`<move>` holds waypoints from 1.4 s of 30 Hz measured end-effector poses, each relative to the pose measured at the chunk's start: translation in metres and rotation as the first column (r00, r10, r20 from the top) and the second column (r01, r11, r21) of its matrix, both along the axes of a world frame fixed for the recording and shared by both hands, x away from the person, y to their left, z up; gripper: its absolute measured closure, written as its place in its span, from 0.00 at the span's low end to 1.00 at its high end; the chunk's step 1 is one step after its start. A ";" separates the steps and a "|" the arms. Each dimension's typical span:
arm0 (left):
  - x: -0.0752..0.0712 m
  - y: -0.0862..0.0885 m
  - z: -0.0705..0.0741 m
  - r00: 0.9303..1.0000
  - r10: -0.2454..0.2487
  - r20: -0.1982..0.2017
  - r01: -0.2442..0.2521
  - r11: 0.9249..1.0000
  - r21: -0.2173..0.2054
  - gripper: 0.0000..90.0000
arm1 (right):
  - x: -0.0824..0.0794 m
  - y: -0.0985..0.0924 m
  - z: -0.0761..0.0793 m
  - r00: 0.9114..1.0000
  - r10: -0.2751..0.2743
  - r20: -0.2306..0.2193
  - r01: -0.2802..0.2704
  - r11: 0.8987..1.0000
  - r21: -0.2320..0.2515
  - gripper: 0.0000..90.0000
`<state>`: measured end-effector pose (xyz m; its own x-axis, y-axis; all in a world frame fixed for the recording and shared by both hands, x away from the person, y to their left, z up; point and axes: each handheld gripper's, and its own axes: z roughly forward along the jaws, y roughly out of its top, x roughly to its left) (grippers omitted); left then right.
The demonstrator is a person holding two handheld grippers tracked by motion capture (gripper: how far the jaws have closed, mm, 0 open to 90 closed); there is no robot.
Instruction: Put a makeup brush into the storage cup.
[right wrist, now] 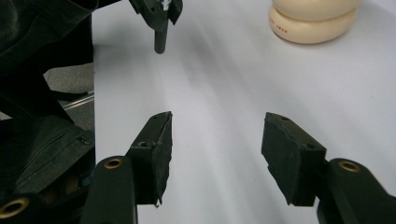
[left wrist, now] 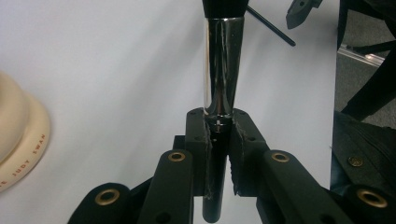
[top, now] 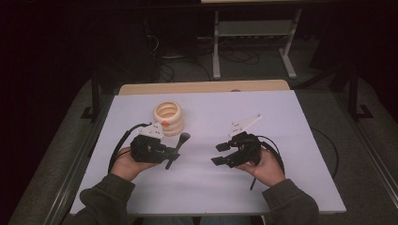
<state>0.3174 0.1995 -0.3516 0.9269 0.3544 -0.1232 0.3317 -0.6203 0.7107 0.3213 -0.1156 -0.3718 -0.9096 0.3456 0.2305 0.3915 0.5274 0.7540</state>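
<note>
Brush (top: 176, 149) in the left gripper (top: 165, 151), cream holder (top: 168, 117) just beyond it: a person at a white-covered table (top: 300, 140) works two hand-held tongs above the cloth. The left gripper view shows the jaws pressed tight on the dark handle just below the brush's chrome ferrule (left wrist: 222, 65), the handle's butt end poking out behind the pads and the bristle end pointing away. In the high view the brush lies nearly level, its head (top: 184, 137) angled toward the ribbed, ring-stacked holder, which stands upright near the table's far left with its mouth open to the ceiling. The right gripper (top: 222, 153) hangs well apart on the other side, jaws spread wide with nothing but bare cloth between them, as its own view confirms (right wrist: 215, 154).

The work in hand looks like carrying the brush to the holder and standing it inside. Doing that well probably means tipping the brush upright before it reaches the rim, so that one end leads straight down into the opening rather than knocking the light-looking holder sideways. The grip sits close to the ferrule, so the long free end may swing; a slow approach should keep it steady. The idle right gripper could brace the holder's wall if it threatens to slide.
</note>
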 end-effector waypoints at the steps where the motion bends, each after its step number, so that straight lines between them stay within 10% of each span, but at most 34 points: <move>1: 0.000 0.000 0.000 1.000 0.000 0.000 0.000 1.000 0.000 0.88 | 0.000 0.000 0.000 1.000 0.000 0.000 0.000 1.000 0.000 0.46; 42: 0.056 0.014 0.053 0.998 0.066 0.010 -0.066 0.998 -0.007 0.88 | -0.012 -0.075 -0.019 0.979 -0.202 -0.002 0.202 0.979 0.022 0.33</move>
